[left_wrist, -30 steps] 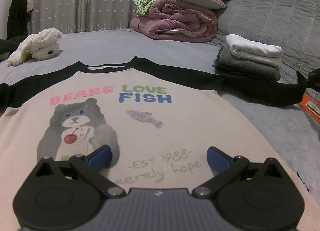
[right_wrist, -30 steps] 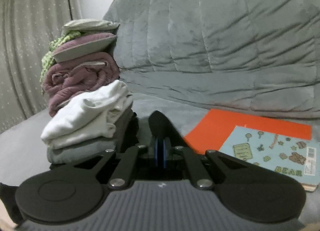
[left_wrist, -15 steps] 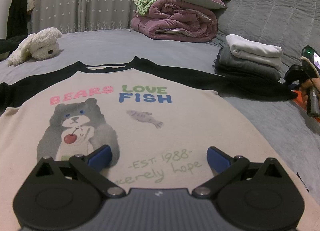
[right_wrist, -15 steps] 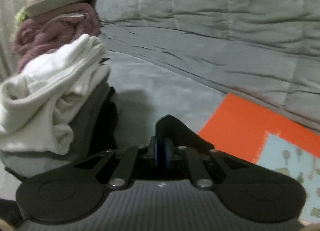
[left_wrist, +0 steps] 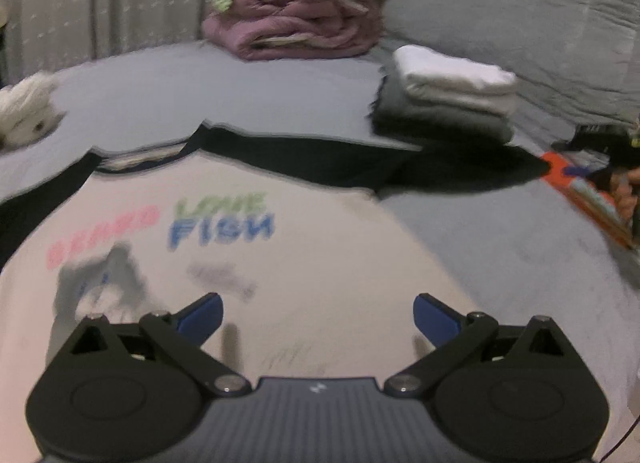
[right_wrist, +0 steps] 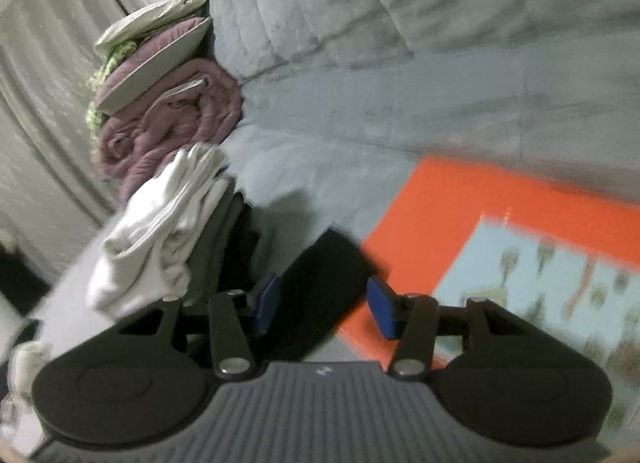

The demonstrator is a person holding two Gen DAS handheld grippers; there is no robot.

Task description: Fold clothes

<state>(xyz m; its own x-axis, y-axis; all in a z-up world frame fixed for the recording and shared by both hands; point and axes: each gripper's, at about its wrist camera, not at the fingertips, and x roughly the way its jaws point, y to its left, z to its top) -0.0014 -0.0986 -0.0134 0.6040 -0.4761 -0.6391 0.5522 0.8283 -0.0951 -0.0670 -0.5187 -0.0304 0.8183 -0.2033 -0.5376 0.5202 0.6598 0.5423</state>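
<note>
A cream shirt [left_wrist: 320,255] with black sleeves and a bear print lies flat on the grey bed. My left gripper [left_wrist: 316,303] hovers over its lower front, open, with nothing between the blue pads. The shirt's right black sleeve [left_wrist: 460,167] stretches out towards the right gripper [left_wrist: 588,159] at the frame's edge. In the right wrist view the sleeve's end [right_wrist: 332,251] lies on the bed between the jaws of my right gripper [right_wrist: 323,286]. Those jaws are opening and the pads stand clear of the cloth.
A folded white-on-grey stack [left_wrist: 448,99] [right_wrist: 160,223] sits just past the sleeve. Behind it is a purple blanket pile [left_wrist: 296,23] [right_wrist: 172,123]. An orange book [right_wrist: 440,203] lies right of the sleeve end. A plush toy [left_wrist: 24,115] lies far left. The quilted headboard [right_wrist: 400,23] rises behind.
My right gripper was shut on the black sleeve end; its jaws have now parted and let it go, and it has rolled. My left gripper has lifted and moved over the shirt.
</note>
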